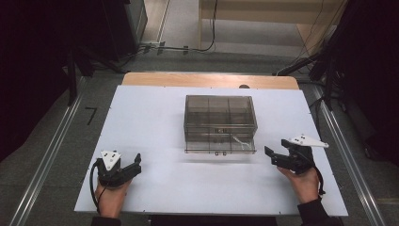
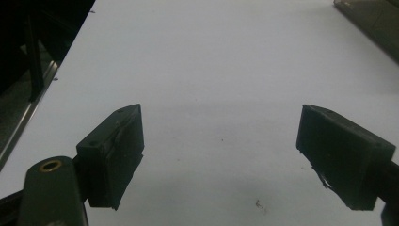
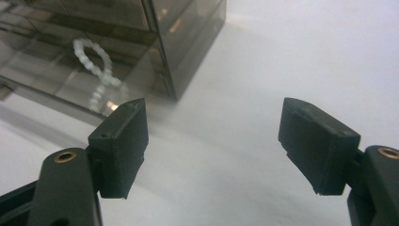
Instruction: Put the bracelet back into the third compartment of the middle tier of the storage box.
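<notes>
Box: a smoked clear plastic drawer organizer (image 1: 219, 123) sits mid-bench (image 1: 155, 188), its lowest drawer pulled out toward the person.
Contents: a pale beaded bracelet (image 3: 96, 70) lies in that drawer.
Left tongs (image 1: 136, 165): spread wide, empty, well apart from the box.
Right tongs (image 1: 275, 151): spread wide, empty, near the box's right corner.
Handling: probably light, stiff, slippery walls; pinch the drawer's front lip.

A table (image 1: 155, 113) spans the middle of the high view. A compartmented box (image 1: 219, 123) sits on it at frame centre, with a beaded loop (image 3: 96, 70) inside its lower right part. Left gripper (image 1: 136, 162) lies lower left, right gripper (image 1: 275, 153) lower right, both well apart from the box.
</notes>
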Demonstrator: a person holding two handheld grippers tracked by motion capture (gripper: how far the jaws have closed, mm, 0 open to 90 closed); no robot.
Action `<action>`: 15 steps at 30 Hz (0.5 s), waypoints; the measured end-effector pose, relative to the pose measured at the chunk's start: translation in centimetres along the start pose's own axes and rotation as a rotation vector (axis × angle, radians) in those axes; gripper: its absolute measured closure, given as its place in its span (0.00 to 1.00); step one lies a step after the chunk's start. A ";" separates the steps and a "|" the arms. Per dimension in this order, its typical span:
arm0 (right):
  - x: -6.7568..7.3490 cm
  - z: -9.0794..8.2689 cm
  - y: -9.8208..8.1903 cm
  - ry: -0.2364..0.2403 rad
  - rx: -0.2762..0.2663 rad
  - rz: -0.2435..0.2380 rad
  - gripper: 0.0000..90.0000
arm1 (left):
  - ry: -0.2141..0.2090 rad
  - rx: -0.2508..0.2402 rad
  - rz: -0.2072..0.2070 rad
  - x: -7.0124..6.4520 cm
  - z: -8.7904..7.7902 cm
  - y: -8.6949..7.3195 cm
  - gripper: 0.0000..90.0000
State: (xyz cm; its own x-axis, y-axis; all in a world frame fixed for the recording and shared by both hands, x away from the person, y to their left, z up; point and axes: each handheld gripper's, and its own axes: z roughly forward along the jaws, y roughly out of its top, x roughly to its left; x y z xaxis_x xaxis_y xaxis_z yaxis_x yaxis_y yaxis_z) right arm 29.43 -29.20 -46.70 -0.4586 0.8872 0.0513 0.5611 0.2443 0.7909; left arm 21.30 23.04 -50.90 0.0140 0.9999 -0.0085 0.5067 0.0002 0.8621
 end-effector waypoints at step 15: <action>-1.7 -1.2 -1.7 -0.049 0.023 0.013 0.25 | 0.001 0.001 -0.002 0.0 0.0 0.0 0.17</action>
State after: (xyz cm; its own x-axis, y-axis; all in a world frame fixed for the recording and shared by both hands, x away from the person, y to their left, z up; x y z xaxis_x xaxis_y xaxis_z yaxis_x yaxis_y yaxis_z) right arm 28.46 -31.62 -47.41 -0.4172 0.9083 0.0313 0.5828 0.2410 0.7761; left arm 21.30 23.05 -50.91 0.0126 0.9999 -0.0097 0.5076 0.0019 0.8616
